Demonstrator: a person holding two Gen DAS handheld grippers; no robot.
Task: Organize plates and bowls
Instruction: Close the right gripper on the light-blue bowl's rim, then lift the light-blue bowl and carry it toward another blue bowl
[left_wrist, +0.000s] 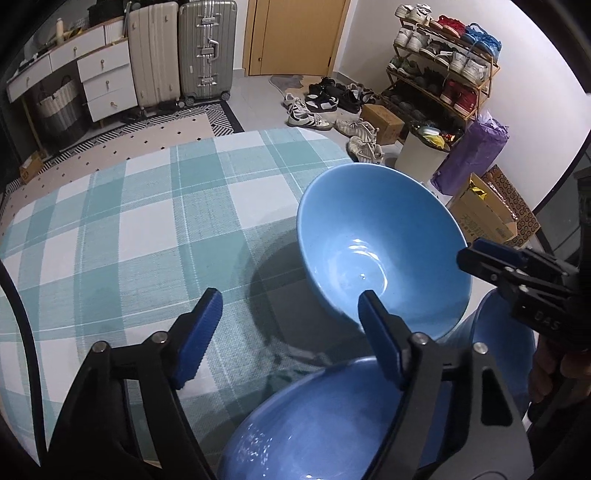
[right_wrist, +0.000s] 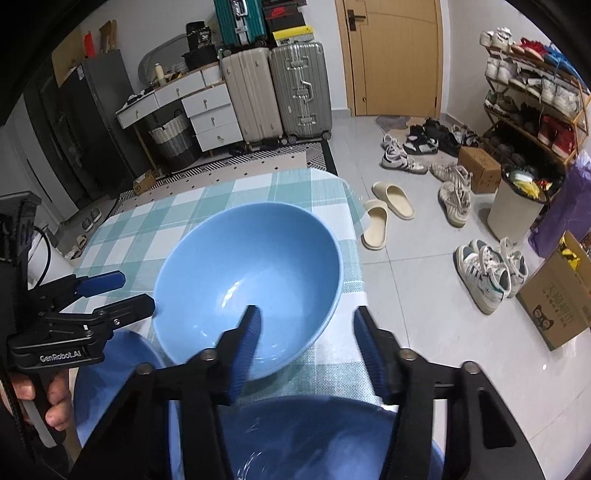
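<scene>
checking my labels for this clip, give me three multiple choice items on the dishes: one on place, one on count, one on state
1. Where is the far bowl?
A. over the plaid tablecloth
B. on the floor
C. on the shoe rack

2. How many blue dishes show?
A. one
B. three
C. five

3. How do the left tool fingers stand?
A. clamped on a plate
B. shut, empty
C. wide apart

Key:
1 A, the plaid cloth and the bowl's shadow lie under it.
2 B, there is the far bowl, a near bowl and a third dish.
3 C, a broad gap shows between the two fingers.
</scene>
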